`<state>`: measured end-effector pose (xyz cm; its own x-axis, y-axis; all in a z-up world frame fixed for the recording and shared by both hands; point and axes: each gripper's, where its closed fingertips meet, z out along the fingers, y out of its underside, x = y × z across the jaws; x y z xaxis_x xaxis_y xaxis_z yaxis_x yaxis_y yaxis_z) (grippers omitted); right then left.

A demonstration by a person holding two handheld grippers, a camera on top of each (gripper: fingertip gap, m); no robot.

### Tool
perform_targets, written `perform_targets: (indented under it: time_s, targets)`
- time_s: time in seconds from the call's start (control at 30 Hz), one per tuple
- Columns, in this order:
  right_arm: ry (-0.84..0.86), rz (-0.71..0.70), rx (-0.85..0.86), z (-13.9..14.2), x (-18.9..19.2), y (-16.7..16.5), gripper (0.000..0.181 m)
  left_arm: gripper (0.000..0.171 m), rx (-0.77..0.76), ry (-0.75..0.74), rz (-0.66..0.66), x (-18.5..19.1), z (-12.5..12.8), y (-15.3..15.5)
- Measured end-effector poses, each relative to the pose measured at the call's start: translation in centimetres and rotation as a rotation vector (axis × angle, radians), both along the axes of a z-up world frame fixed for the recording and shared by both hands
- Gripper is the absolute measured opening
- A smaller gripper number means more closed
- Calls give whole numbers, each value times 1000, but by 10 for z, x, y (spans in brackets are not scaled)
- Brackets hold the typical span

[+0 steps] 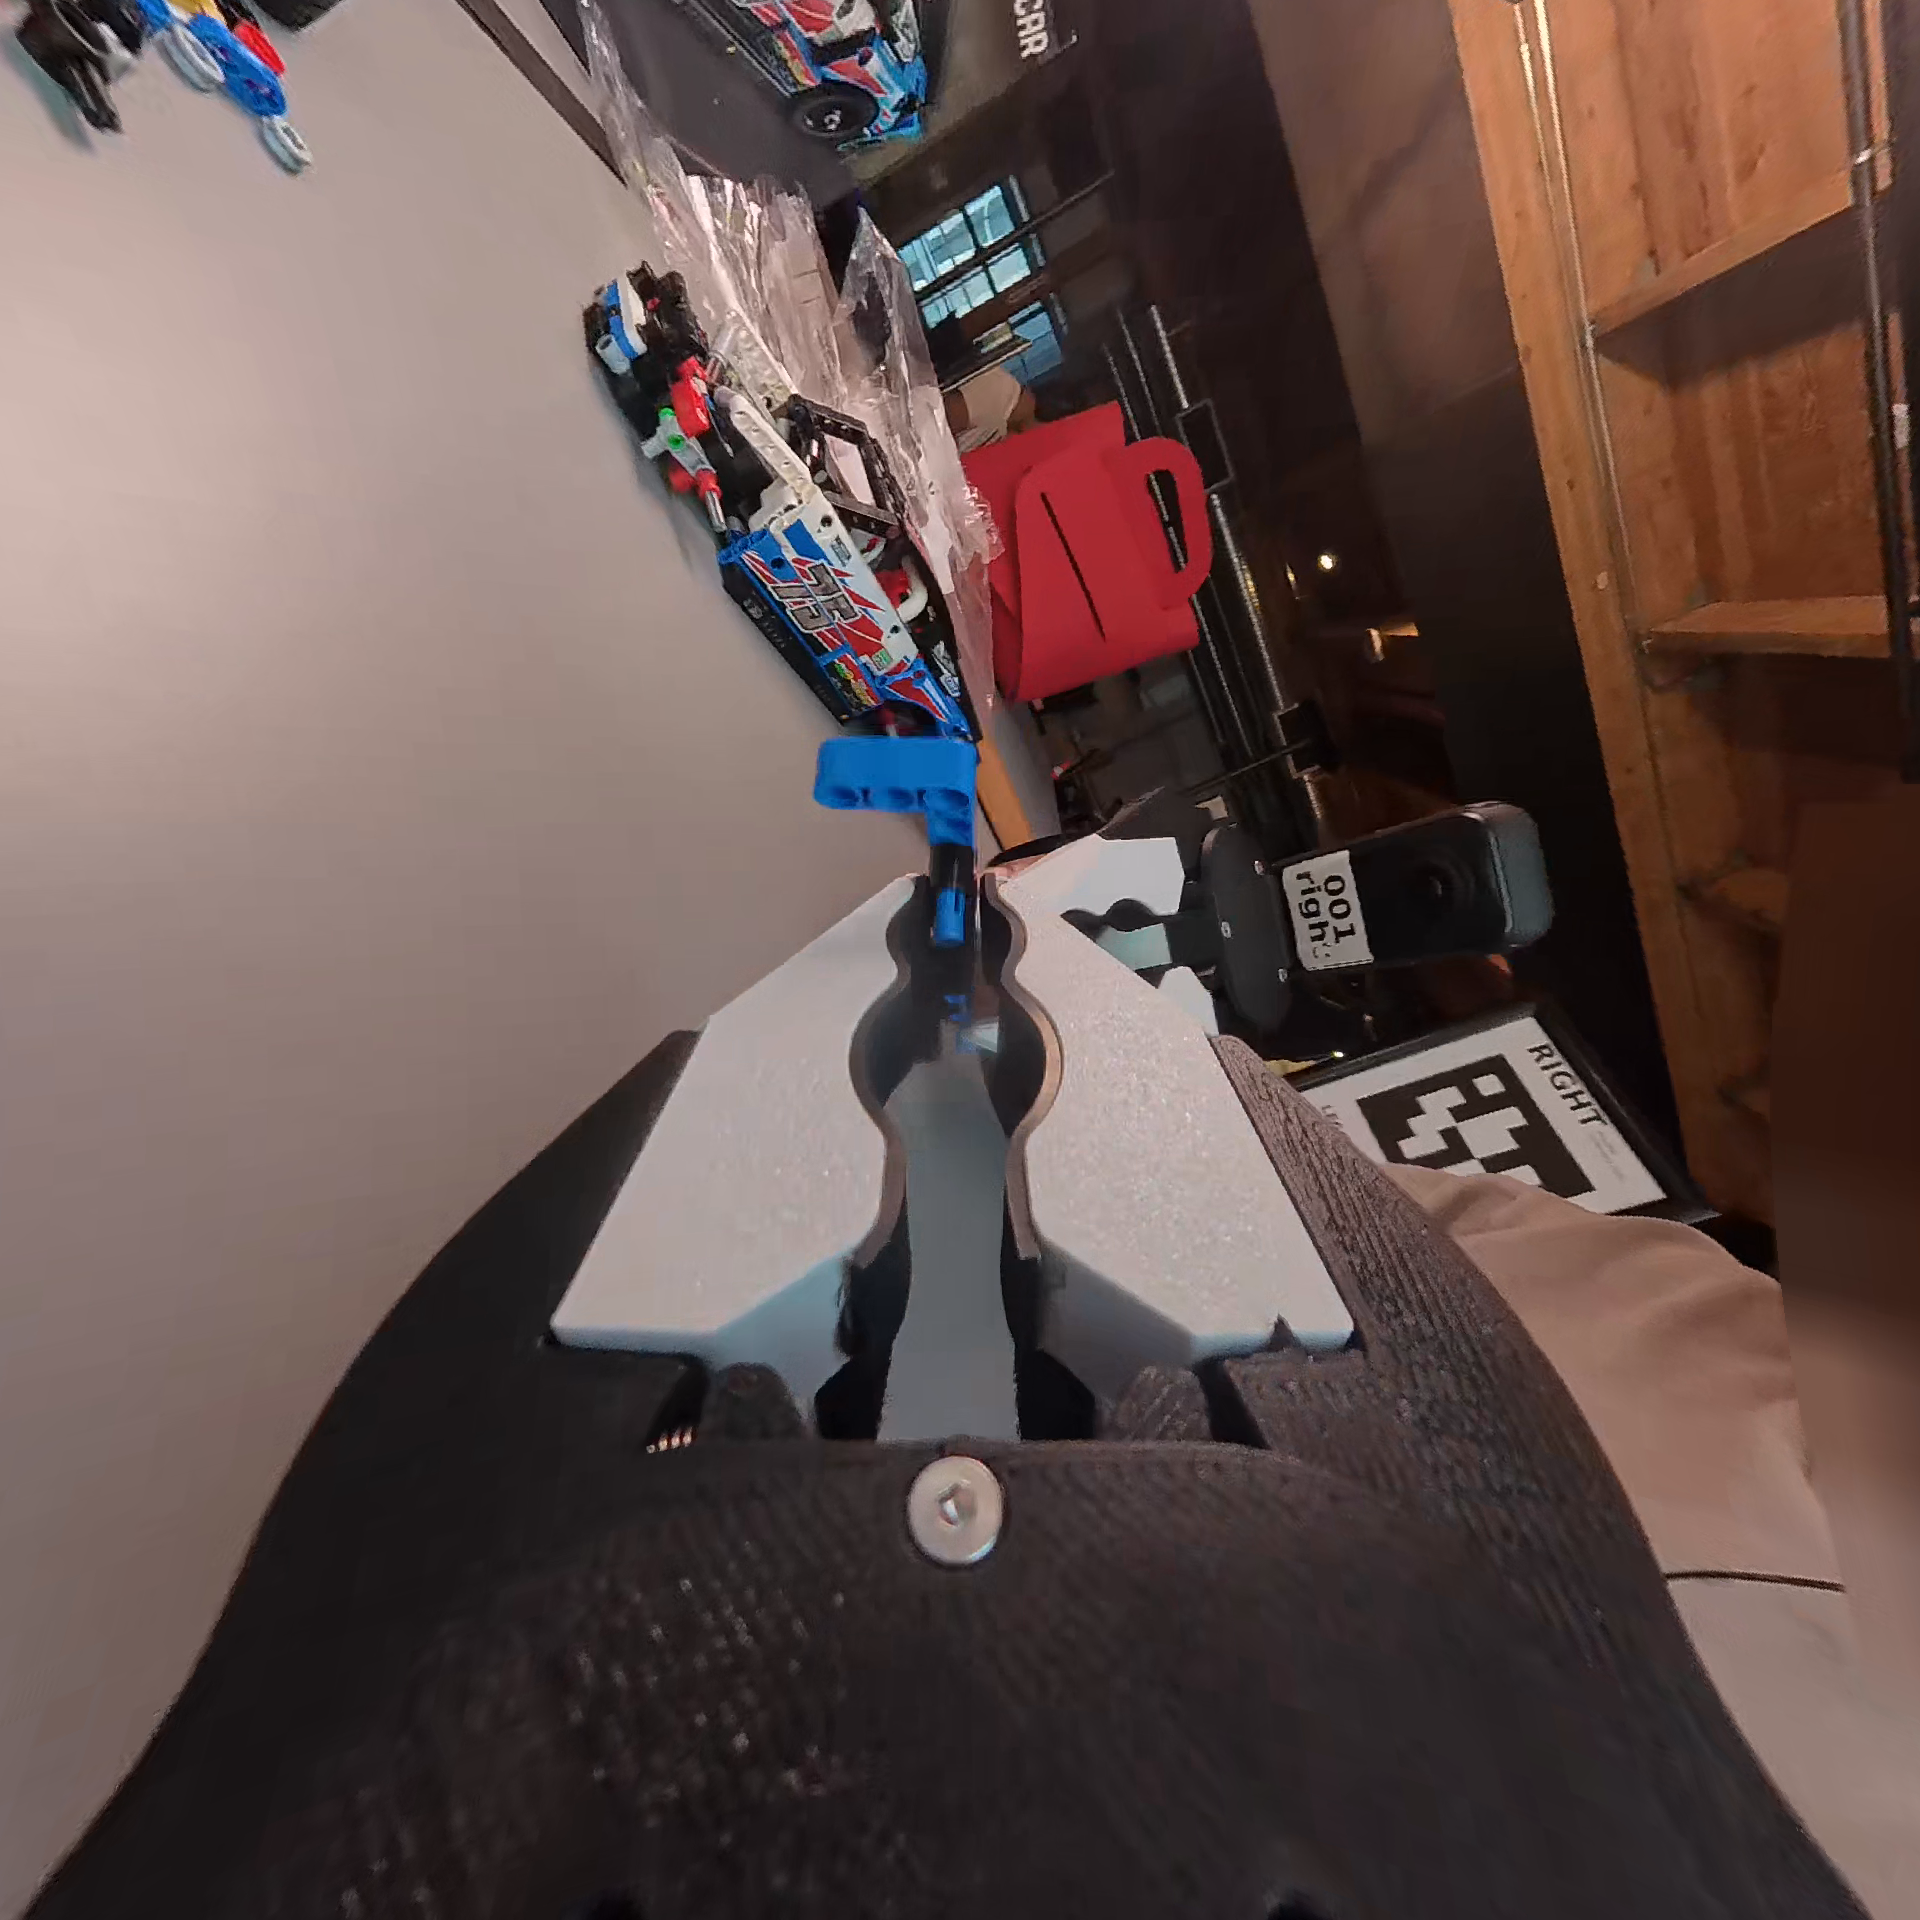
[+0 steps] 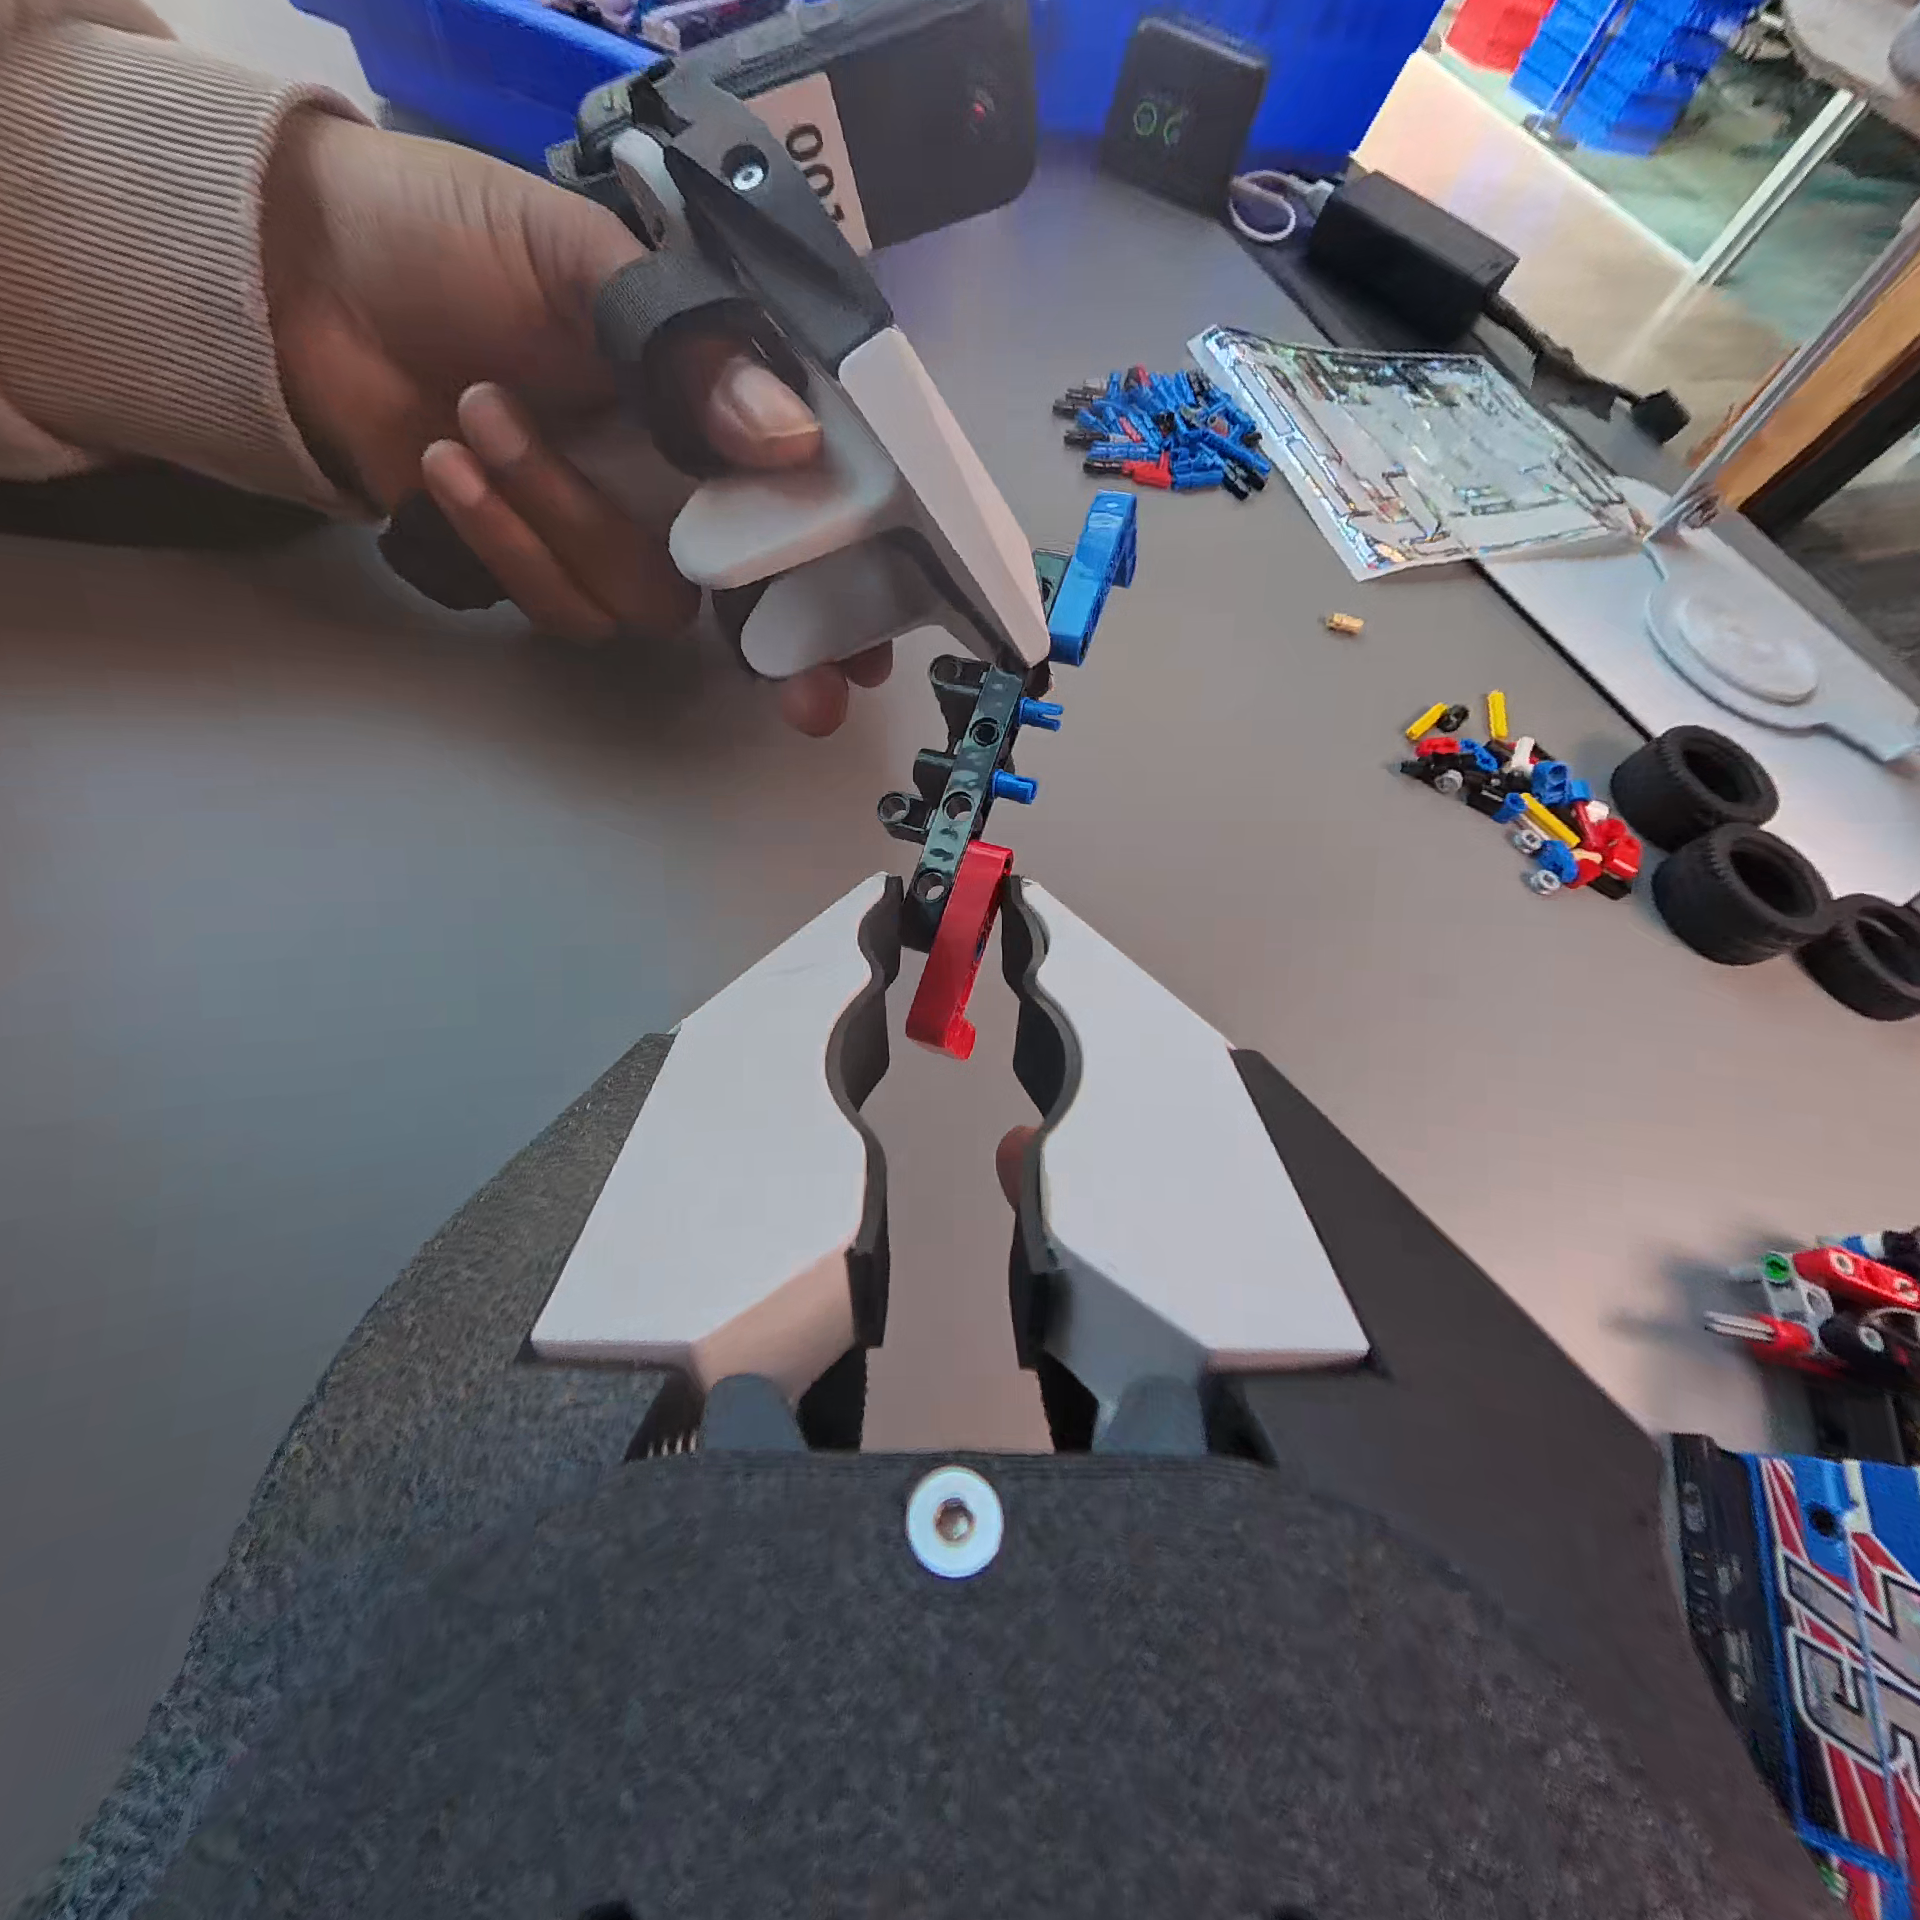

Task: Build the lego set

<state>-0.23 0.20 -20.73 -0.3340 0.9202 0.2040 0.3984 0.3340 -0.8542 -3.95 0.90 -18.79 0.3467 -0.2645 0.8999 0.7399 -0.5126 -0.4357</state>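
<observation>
A small sub-assembly hangs in the air between both grippers: a black beam (image 2: 971,779) with blue pins (image 2: 1039,714), a red curved piece (image 2: 961,951) at one end and a blue L-shaped beam (image 2: 1091,577) at the other. My right gripper (image 2: 951,888) is shut on the end with the red piece. My left gripper (image 2: 1029,655), held by a hand (image 2: 436,343), comes in from the upper left. It is shut on the far end beside the blue L-beam. In the left wrist view my left gripper (image 1: 951,894) pinches the black part, and the blue L-beam (image 1: 894,790) sticks out past its tips.
On the grey table (image 2: 312,831) lie a pile of blue and black pins (image 2: 1164,426), a sticker sheet (image 2: 1423,447), mixed small pieces (image 2: 1527,795) and black tyres (image 2: 1745,862). The partly built car (image 1: 790,540) stands beside clear plastic bags (image 1: 810,312) and shows at lower right (image 2: 1829,1621). One gripper's finger ends stand about 5 cm off the other's. From the right gripper's tips to the partly built car (image 1: 790,540) is close to 20 cm. It turns up in the right wrist view (image 2: 1874,1496) as well.
</observation>
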Motion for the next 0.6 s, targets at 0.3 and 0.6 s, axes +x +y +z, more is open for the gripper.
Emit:
perform_targets:
  time_s: [0.3, 0.6]
  targets:
    - [-107, 147, 35, -25, 16, -3, 16, 45, 16, 575, 138, -43, -3, -5]
    - [-44, 211, 285, -36, 15, -2, 16, 53, -20, 934, -207, -7, -48, -28]
